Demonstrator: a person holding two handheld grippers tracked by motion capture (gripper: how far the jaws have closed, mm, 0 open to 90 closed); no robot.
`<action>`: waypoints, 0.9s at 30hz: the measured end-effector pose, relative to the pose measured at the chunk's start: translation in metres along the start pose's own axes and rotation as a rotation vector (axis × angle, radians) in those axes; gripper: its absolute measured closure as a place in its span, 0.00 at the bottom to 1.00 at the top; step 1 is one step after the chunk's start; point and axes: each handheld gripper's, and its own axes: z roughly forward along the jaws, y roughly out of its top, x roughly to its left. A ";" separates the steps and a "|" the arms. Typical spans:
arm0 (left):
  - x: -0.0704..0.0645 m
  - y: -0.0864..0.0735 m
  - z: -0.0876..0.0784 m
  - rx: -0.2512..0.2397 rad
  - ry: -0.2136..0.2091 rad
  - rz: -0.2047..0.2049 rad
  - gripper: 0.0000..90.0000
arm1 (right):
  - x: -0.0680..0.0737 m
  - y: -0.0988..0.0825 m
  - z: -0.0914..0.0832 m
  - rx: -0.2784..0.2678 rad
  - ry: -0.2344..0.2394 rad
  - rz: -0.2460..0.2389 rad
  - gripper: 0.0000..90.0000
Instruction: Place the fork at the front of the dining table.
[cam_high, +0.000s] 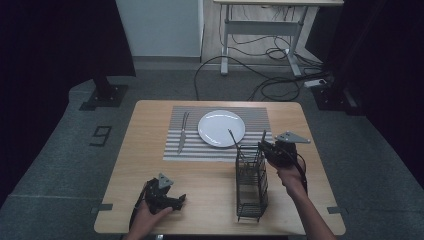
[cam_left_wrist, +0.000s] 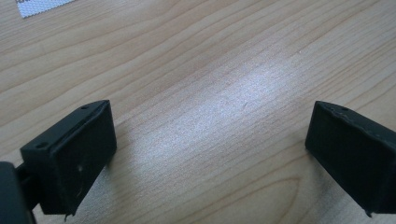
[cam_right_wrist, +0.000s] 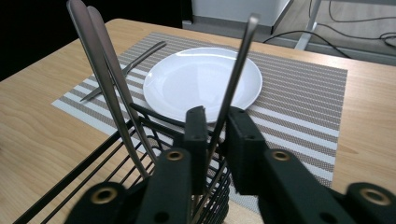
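As we look down from the high view, the caddy (cam_high: 251, 182) stands on the table (cam_high: 130, 165) on our side of the plate (cam_high: 221, 128), which sits on the striped mat (cam_high: 255, 120) with a fork (cam_high: 183, 131) lying just left of it. Our right gripper (cam_high: 264, 146) hangs at the caddy's far rim, while the left gripper (cam_high: 178, 200) rests on the table well to the caddy's left. In the left gripper view, we see its jaws spread wide over bare wood, holding nothing. In the right gripper view, our right gripper (cam_right_wrist: 215, 126) has its jaws pressed together on the thin handle (cam_right_wrist: 236, 70) of a utensil standing in the caddy (cam_right_wrist: 140, 140), with two more handles (cam_right_wrist: 100, 60) leaning just left of it and the plate (cam_right_wrist: 203, 81) beyond. We judge the step to be drawing this utensil out to lay it by the plate, since the fork is already set. To do it well, we should lift straight along the handle until its hidden lower end clears the caddy's rim, keeping the pinch firm so the slim metal does not swivel, and avoid brushing the neighbouring handles or tipping the light wire caddy.
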 end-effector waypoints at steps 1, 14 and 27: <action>0.000 0.000 0.000 -0.001 0.000 0.000 0.02 | 0.000 0.000 0.000 -0.003 -0.004 -0.002 0.90; 0.000 0.000 0.000 0.000 0.000 0.000 0.02 | 0.007 -0.002 -0.010 -0.037 0.002 -0.018 0.93; 0.000 0.000 0.000 -0.001 0.000 -0.001 0.02 | 0.013 0.005 -0.030 -0.134 0.006 -0.024 0.94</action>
